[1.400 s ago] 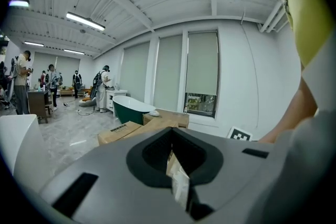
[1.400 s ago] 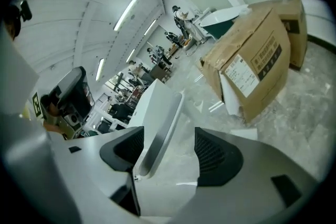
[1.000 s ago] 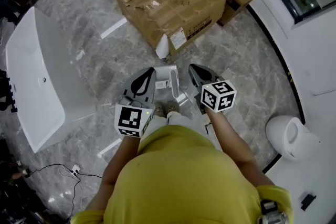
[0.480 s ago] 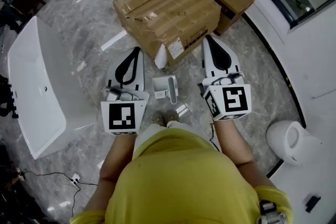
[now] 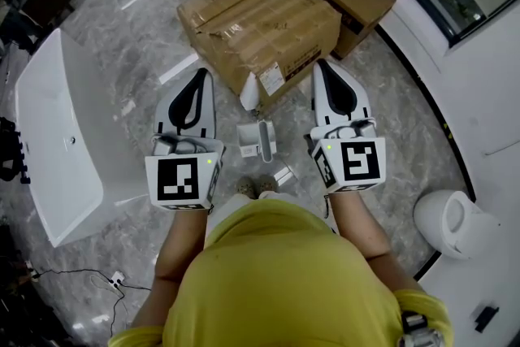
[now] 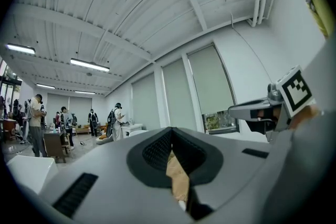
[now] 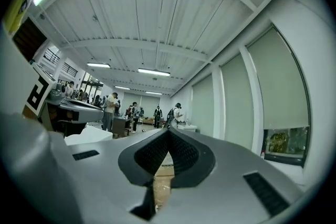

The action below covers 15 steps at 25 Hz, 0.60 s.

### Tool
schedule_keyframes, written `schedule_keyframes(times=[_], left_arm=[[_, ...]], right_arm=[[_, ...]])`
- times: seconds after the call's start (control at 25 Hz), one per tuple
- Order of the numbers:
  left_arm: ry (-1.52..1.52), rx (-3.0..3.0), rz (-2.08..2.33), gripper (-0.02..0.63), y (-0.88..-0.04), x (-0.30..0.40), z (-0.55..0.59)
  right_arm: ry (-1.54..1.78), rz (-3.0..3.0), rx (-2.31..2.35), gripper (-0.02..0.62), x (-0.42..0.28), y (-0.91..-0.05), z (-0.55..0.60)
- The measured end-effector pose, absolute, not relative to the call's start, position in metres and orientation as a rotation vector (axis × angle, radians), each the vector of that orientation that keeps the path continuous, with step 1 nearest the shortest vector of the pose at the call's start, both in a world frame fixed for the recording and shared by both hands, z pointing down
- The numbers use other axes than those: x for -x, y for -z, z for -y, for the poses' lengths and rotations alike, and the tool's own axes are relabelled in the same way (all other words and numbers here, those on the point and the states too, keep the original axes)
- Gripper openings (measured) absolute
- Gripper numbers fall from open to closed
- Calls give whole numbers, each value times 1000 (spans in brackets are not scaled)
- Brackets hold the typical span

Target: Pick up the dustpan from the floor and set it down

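Note:
The white dustpan (image 5: 257, 139) lies on the grey marble floor just ahead of the person's shoes, between the two grippers and well below them. My left gripper (image 5: 198, 77) is held level to the dustpan's left, its jaws shut with nothing in them. My right gripper (image 5: 326, 66) is held level to its right, also shut and empty. In the left gripper view the closed jaws (image 6: 170, 132) point across the room, with the right gripper (image 6: 262, 112) beside them. The right gripper view shows its closed jaws (image 7: 168, 134) and the left gripper (image 7: 71, 107).
Two cardboard boxes (image 5: 260, 24) stand just beyond the dustpan. A white bathtub (image 5: 57, 134) lies at the left, a toilet (image 5: 455, 222) at the lower right, a cable (image 5: 81, 262) on the floor at the left. Several people (image 6: 37, 123) stand far across the room.
Both grippers have risen from low beside the dustpan, swung up to level and spread apart. The dustpan stays on the floor.

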State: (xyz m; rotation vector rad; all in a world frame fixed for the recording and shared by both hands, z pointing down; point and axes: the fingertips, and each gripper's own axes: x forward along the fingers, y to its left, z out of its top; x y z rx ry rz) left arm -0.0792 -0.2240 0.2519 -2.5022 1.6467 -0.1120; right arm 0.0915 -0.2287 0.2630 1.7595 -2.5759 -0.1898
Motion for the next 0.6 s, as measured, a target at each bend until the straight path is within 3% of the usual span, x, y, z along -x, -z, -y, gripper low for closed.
schedule_keyframes(times=[0.6], left_arm=[[114,2511,-1633,-2,-259,46,207]], right_arm=[[161,2591,-1741,11,-119,-277,219]])
